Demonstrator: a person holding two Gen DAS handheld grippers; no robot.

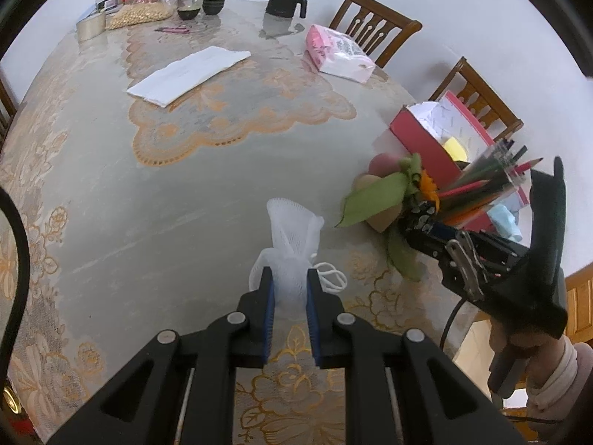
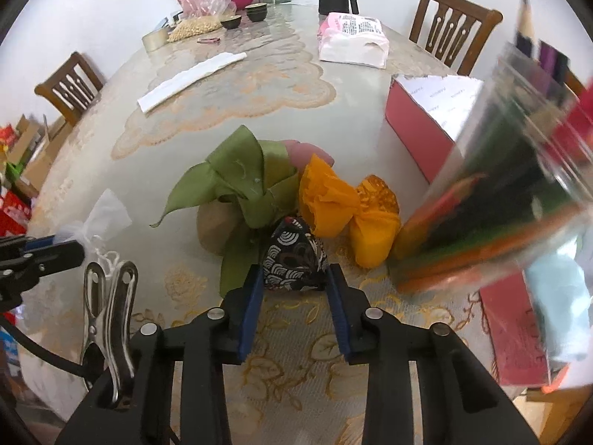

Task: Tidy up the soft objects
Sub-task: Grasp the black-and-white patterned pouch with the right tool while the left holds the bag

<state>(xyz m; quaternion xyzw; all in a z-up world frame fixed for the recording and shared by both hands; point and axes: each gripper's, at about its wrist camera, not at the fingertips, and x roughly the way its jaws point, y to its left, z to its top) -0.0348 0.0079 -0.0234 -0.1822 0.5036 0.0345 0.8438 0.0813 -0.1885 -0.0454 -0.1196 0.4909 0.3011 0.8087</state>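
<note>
The left gripper (image 1: 290, 282) pinches narrow on the white mesh pouch (image 1: 292, 237), whose frilled top stands just ahead of its blue pads; the pouch rests on the lace-covered table (image 1: 166, 204). To its right the right gripper (image 2: 294, 278) holds its jaws partly open around the dark patterned pouch (image 2: 294, 259); the pads look to be against its sides, though a firm grip cannot be confirmed. Just beyond that pouch sit the burlap pouch with green ribbon (image 2: 237, 193) and the orange pouch (image 2: 352, 215). The sorting seems early: every pouch is outside the red box (image 2: 418, 137), further right. A clear cup of pencils (image 2: 500, 200) crowds the right gripper's far side.
</note>
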